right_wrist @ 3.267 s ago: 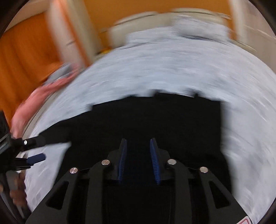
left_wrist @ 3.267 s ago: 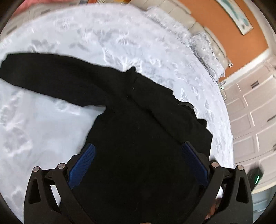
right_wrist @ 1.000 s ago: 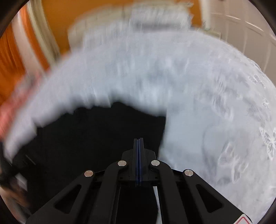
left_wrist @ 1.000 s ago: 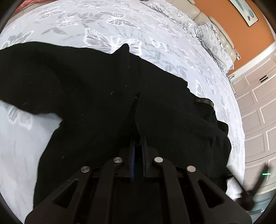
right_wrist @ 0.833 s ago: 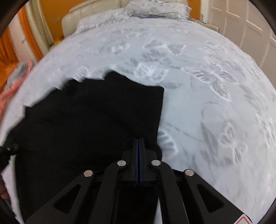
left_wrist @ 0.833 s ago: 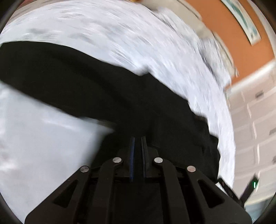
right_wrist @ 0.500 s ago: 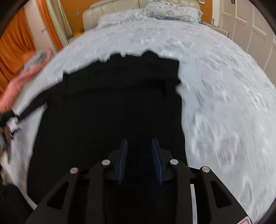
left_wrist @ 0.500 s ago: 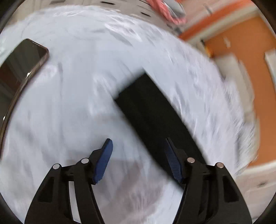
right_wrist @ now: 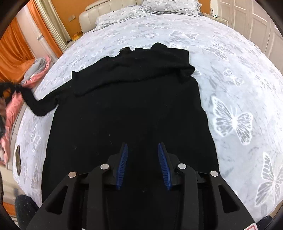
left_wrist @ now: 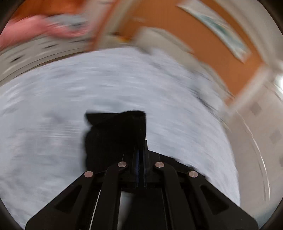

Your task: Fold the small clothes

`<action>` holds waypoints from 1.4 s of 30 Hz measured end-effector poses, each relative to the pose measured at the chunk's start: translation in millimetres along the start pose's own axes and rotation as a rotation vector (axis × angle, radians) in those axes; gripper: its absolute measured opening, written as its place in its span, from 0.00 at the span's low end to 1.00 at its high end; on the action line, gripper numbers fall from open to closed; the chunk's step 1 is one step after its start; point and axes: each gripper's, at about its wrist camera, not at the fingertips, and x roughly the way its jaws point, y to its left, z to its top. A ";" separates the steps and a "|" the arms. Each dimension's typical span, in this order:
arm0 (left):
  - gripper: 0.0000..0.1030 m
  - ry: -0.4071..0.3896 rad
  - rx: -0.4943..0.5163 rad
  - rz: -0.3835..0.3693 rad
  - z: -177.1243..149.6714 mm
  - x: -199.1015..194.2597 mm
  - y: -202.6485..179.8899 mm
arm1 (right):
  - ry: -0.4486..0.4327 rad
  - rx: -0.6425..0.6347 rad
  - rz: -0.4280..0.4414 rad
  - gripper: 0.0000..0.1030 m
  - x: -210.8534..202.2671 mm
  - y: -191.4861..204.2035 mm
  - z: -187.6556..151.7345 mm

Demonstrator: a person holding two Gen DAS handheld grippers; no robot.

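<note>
Left fingers (left_wrist: 137, 157) pinching sleeve (left_wrist: 115, 134); whole black sweater (right_wrist: 130, 113) only rightward.

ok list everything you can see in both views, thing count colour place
black sweater: 1, black, spread flat on the bed, one sleeve folded across the chest, the other stretched off to the left
sleeve end: 1, black, clamped in the left gripper
bedspread: 1, pale grey with white butterflies, covers the bed
pillows: at least 2, same grey print, at the headboard
pink and grey clothes: a pile, left of the bed
phone: 1, dark, near the bed's left edge
curtain: orange, far left
left gripper: 1, black, fingers shut
right gripper: 1, black with blue pads, fingers open above the sweater's hem
</note>
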 end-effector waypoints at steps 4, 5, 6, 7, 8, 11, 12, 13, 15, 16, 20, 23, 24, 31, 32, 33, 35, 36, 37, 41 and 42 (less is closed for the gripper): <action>0.05 0.222 0.112 -0.196 -83.6 55.6 -114.7 | -0.019 0.056 0.017 0.35 2.3 -13.4 6.3; 0.08 0.268 0.109 -0.211 -104.8 69.8 -123.8 | -0.017 0.074 0.019 0.35 4.2 -20.0 7.8; 0.12 0.316 0.097 -0.217 -126.0 83.9 -129.2 | -0.012 0.090 0.010 0.35 5.9 -26.5 9.4; 0.20 0.357 0.080 -0.204 -147.0 95.1 -129.6 | -0.013 0.100 -0.003 0.35 5.1 -31.5 10.2; 0.25 0.373 0.047 -0.164 -165.3 102.8 -123.3 | -0.023 0.110 -0.015 0.35 2.6 -38.3 12.4; 0.35 0.356 -0.078 -0.111 -182.4 101.4 -88.9 | -0.067 0.113 -0.017 0.50 -4.0 -53.5 28.2; 0.36 0.338 -0.126 -0.092 -179.9 97.9 -73.1 | -0.074 0.107 -0.007 0.51 -3.7 -55.5 34.6; 0.40 0.314 -0.174 -0.062 -174.3 94.5 -56.1 | -0.077 0.088 0.017 0.51 0.0 -55.5 47.6; 0.48 0.270 -0.266 -0.023 -164.9 85.1 -23.0 | -0.084 0.069 0.039 0.51 9.2 -50.0 68.7; 0.48 0.256 -0.305 -0.006 -159.4 83.6 -9.7 | -0.087 0.063 0.050 0.51 13.1 -46.7 76.0; 0.48 0.233 -0.465 0.021 -144.6 83.7 37.2 | -0.053 0.084 0.109 0.53 50.5 -29.0 105.4; 0.47 0.237 -0.491 0.062 -142.4 89.3 50.0 | 0.039 0.172 0.147 0.50 91.5 -21.4 112.8; 0.47 0.238 -0.508 0.069 -143.5 88.4 54.2 | 0.061 0.172 0.148 0.47 100.2 -14.9 113.2; 0.05 0.255 -0.514 0.077 -124.6 104.9 62.9 | -0.108 -0.016 0.134 0.01 69.3 40.8 149.9; 0.03 0.230 -0.480 0.073 -117.2 100.5 57.7 | -0.164 -0.018 0.149 0.01 52.6 43.3 161.8; 0.03 0.197 -0.445 0.067 -110.1 94.4 51.7 | -0.231 -0.007 0.184 0.01 30.2 42.9 177.0; 0.03 0.127 -0.355 0.061 -95.5 84.5 34.4 | -0.315 -0.001 0.198 0.01 4.1 38.6 192.2; 0.03 0.102 -0.323 0.044 -93.1 81.3 27.2 | -0.340 -0.002 0.195 0.01 -3.1 32.1 196.5; 0.04 0.096 -0.303 0.040 -94.6 81.4 22.5 | -0.339 -0.006 0.169 0.01 0.0 24.2 198.7; 0.03 0.218 -0.186 0.189 -122.7 125.3 17.3 | -0.071 0.042 -0.017 0.01 99.1 -28.4 179.4; 0.03 0.245 -0.187 0.205 -127.7 132.9 20.8 | -0.017 0.055 -0.028 0.01 115.7 -36.5 172.1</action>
